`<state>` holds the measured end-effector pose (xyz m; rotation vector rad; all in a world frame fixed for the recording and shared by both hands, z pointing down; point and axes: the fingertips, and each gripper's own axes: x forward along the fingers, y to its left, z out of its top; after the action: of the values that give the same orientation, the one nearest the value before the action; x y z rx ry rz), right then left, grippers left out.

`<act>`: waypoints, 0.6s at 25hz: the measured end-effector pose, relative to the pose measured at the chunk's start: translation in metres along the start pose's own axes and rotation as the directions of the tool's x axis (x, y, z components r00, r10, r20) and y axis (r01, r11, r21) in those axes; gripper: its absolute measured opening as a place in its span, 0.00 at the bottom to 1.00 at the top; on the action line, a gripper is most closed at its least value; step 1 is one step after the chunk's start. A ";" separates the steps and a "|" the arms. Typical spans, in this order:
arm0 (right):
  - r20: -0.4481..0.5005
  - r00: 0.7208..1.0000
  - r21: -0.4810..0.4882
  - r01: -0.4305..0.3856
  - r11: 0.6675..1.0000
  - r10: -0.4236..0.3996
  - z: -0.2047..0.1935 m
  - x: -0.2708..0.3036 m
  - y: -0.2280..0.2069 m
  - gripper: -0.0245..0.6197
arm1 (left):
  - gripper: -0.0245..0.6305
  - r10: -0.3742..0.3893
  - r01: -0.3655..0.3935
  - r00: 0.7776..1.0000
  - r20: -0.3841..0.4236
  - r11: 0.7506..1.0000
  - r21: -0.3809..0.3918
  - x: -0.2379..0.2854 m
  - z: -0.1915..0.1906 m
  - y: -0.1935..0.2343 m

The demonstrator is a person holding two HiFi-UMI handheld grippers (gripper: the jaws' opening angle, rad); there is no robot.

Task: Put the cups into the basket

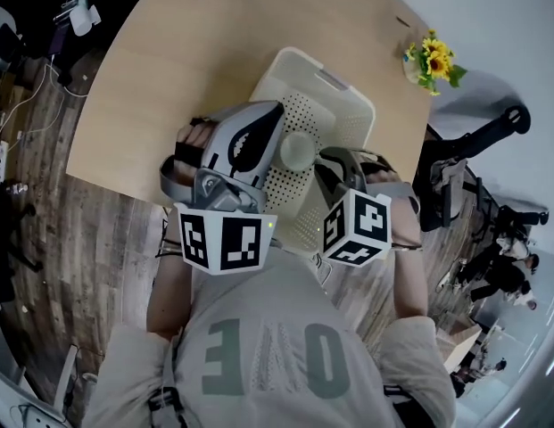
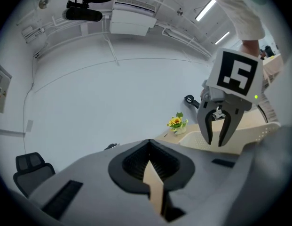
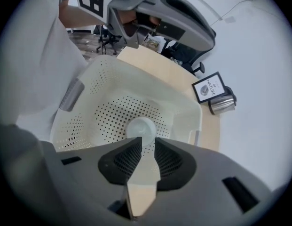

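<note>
Basket (image 1: 343,105): cream plastic with rounded corners. Its floor and walls are pierced with rows of small holes, and two walls carry a grey handle patch. It stands on the pale wooden table (image 1: 161,78), close to the near edge, straight in front of the person.
Left gripper (image 2: 149,142): grey, held over the basket's left side and pointing up and away from it, towards the white wall. Its fingers meet at the tips, with nothing between them.
Right gripper (image 3: 146,140): grey, held over the near right part of the basket and pointing down into it. Its fingers stand a narrow gap apart and hold nothing. The cup shows through the gap, just beyond the tips. Whether a tip touches the cup I cannot tell.
Frame (image 3: 209,87): black, with a white printed card, at the far edge of the table.
Flowers (image 1: 433,61): yellow blooms with green leaves in a small pale pot, at the far right edge of the table, well apart from the basket.
Steel cup (image 3: 222,104): shiny metal, on the table just beside the frame, outside the basket.
Cup (image 1: 297,150): plain whitish and round, smooth and unmarked. It sits on the basket's holed floor about the middle, between the two grippers. Only its round end shows, so whether it is upright or upturned I cannot tell.
</note>
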<state>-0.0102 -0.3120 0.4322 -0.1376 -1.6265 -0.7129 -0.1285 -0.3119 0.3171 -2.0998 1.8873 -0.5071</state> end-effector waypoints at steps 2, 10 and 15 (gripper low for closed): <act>0.030 0.999 0.045 0.043 0.998 -0.044 -0.003 -0.016 -0.007 0.15 | 0.05 0.001 -0.001 1.000 0.001 1.000 0.022 0.002 0.009 -0.002; 0.255 0.843 0.399 0.353 0.846 -0.473 -0.008 -0.104 -0.074 0.04 | 0.05 -0.056 0.048 0.991 0.125 0.997 0.061 0.026 0.061 -0.002; 0.241 0.619 0.738 0.384 0.555 -0.748 -0.041 -0.150 -0.099 0.04 | 0.05 -0.071 0.061 0.976 0.205 0.997 0.053 0.039 0.097 -0.002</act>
<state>0.0079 -0.3667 0.2568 0.8479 -2.4323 -0.6089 -0.0813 -0.3530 0.2330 -2.1009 1.6798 -0.3285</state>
